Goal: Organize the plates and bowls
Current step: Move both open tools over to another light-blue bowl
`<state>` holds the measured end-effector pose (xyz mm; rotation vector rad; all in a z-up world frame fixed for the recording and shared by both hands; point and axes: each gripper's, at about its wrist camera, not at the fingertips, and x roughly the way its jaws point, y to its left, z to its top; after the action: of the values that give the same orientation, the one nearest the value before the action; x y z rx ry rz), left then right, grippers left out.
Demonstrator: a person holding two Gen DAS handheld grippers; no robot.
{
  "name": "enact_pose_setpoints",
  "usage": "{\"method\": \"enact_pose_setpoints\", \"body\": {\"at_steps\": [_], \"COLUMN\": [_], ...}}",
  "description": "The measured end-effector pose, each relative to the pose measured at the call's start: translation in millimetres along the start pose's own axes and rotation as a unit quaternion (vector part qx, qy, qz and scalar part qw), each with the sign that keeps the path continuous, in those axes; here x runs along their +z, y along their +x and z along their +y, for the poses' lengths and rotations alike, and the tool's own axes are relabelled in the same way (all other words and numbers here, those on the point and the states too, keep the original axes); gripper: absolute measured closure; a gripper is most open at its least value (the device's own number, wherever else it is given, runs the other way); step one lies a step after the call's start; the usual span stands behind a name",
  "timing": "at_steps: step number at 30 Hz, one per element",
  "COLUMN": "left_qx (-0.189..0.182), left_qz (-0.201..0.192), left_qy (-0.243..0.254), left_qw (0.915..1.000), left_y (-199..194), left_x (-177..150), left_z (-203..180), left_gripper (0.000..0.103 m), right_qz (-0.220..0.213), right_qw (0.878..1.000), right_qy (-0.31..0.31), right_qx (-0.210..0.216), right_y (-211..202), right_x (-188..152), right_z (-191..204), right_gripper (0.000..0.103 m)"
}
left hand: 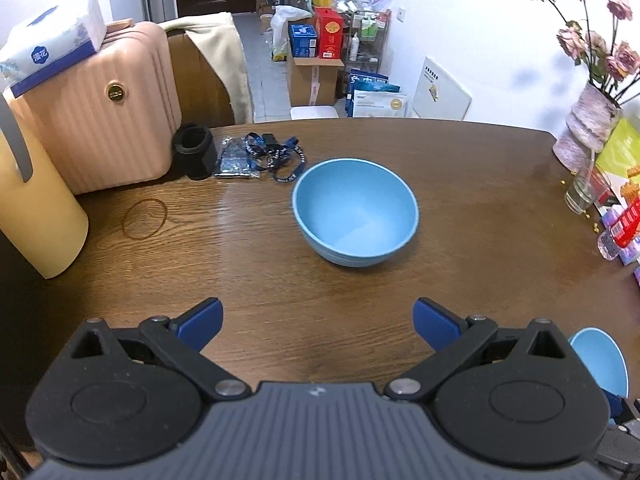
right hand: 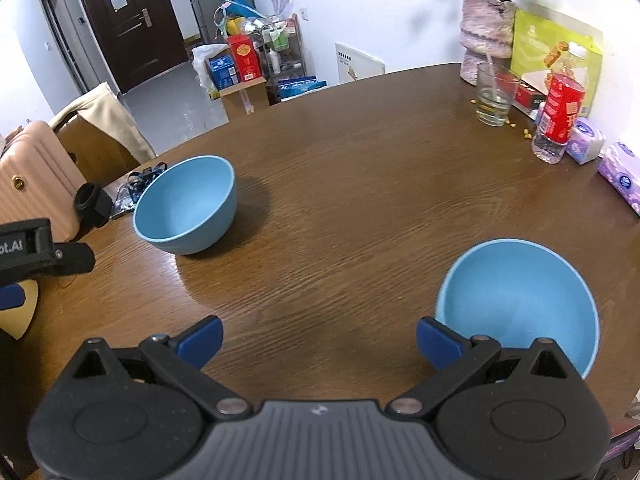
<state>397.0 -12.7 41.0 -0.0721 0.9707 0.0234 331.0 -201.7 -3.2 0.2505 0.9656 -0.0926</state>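
L gripper (left hand: 318,322) & R gripper (right hand: 319,340) hovering w/ fingers spread, empty; two blue bowls (right hand: 186,204) (right hand: 518,304) sitting apart on wooden table (right hand: 360,184).

Open wooden table (left hand: 248,248) straight ahead of the left gripper (left hand: 318,322), jaws spread wide, nothing between the fingers. Blocked at centre frame by a blue bowl (left hand: 355,212) standing upright. Crowded along the left edge: yellow jug (left hand: 36,216), pink suitcase (left hand: 100,112), black cup (left hand: 195,151), tangled lanyards (left hand: 276,156). In the right wrist view, wide bare wood through the middle, between that bowl at left and a second blue bowl (right hand: 520,304) just beside the right gripper (right hand: 319,338), lower right. Upper right hemmed in by glass (right hand: 494,98), bottle (right hand: 558,120), vase (right hand: 486,34).
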Motion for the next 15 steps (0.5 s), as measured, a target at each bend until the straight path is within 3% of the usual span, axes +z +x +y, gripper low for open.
{"method": "enact_pose_setpoints", "body": {"at_steps": [15], "left_qx": [-0.001], "left_qz": [0.003], "left_qy": [-0.018], "left_qw": [0.9998], "left_y": [21], "left_x": [27], "left_z": [27], "left_gripper": [0.0], "right_qz": [0.011], "right_qw": [1.0], "right_qy": [-0.012], "right_qx": [-0.002], "right_y": [23], "right_x": [20], "right_z": [38], "right_gripper": [0.0]}}
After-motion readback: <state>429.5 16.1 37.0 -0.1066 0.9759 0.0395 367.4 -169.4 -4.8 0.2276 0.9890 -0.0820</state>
